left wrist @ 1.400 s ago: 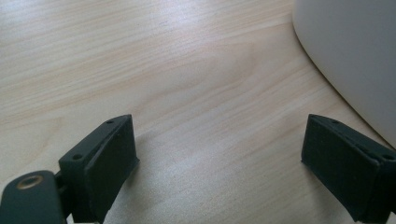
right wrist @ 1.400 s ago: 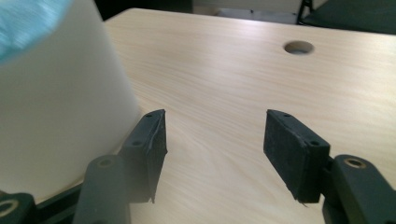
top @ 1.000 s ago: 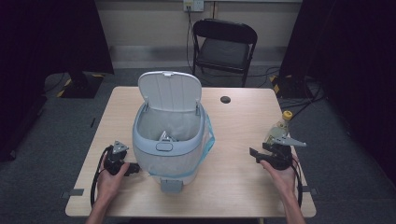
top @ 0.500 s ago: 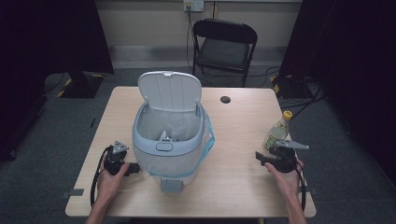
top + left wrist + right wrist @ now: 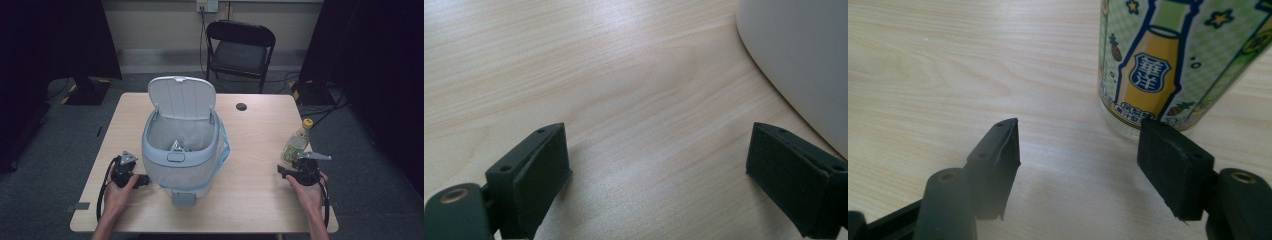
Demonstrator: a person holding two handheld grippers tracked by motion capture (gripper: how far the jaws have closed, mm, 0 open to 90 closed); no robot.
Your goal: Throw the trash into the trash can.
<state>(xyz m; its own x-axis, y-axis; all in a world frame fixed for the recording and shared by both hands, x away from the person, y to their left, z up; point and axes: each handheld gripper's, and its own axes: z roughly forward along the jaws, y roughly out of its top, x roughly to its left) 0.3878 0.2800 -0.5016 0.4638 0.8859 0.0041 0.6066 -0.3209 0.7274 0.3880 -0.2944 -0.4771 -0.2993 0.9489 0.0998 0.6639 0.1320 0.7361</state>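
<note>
A white pedal bin (image 5: 181, 150) stands mid-table with its lid (image 5: 182, 96) up and a liner inside. Its pale wall (image 5: 804, 60) fills the upper right of the left gripper view. My left gripper (image 5: 143, 180) rests on the table just left of the bin, and in its own view the left gripper (image 5: 659, 150) is open over bare wood. A juice bottle (image 5: 295, 142) with a yellow cap stands upright at the right. My right gripper (image 5: 286, 171) sits low just in front of it. In its own view the right gripper (image 5: 1080, 137) is open, with the bottle (image 5: 1168, 65) ahead of its right jaw, not between the pads.
The wooden table (image 5: 250, 200) has a small dark round thing (image 5: 241, 106) near its far edge. A black folding chair (image 5: 240, 50) stands behind the table. The bin's pedal (image 5: 183, 200) faces the near edge.
My right gripper has sunk toward the table and shifted slightly toward the near right. The bottle, the bin and the left gripper have stayed put.
</note>
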